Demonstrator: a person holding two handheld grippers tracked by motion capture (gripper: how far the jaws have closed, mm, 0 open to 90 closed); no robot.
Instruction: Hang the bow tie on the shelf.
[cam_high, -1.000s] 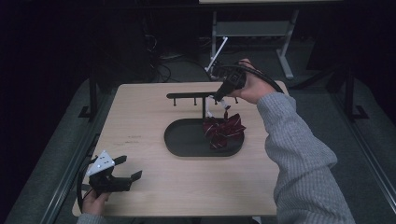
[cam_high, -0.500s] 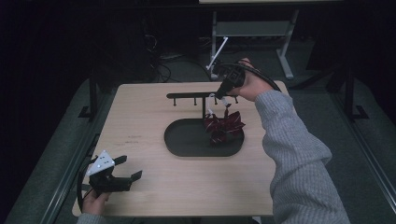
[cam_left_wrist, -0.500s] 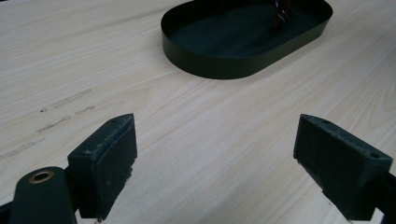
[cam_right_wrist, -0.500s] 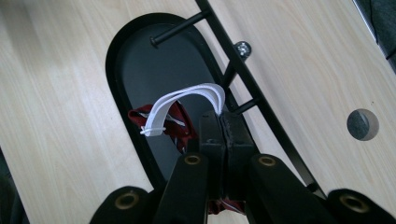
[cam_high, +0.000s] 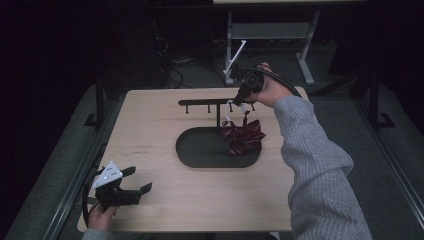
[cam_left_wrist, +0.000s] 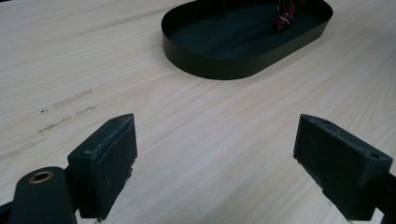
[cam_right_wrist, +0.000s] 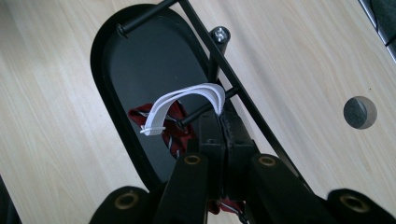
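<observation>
Seeing the bow tie (cam_high: 243, 136) dangling over the right end of the black tray (cam_high: 200, 150), lower folds at or just above the tray floor (can't tell contact). Held by its white strap (cam_high: 231, 112) from the right gripper (cam_high: 243, 100), jaws clamped fully together on the strap, up beside the rack rail (cam_high: 205, 102).

Versus a second ago: barely any change. Same right gripper spot by the rail, same hang of the bow, at most a slight drift. Left gripper (cam_high: 137, 180) parked as before at the near-left corner of the desk (cam_high: 150, 130), jaws wide apart, holding nothing. Reads as slow fine alignment rather than transport; probably hooking the strap onto a peg, not released yet.

From the right gripper view: strap (cam_right_wrist: 187, 95) arching as a loop out of the closed gripper (cam_right_wrist: 223, 121), directly over one peg (cam_right_wrist: 205, 108) of the rail, red fabric (cam_right_wrist: 173, 135) beneath it against the tray. Can't confirm the loop actually seated on the peg. No such detail from the high view, just a white sliver near the rail.

From the left gripper view: open gripper (cam_left_wrist: 215, 158) over bare wood, tray wall (cam_left_wrist: 219, 70) ahead, a scrap of the bow (cam_left_wrist: 285, 14) at the far end. Gives the low side angle on the tray, nothing of the rail.
</observation>
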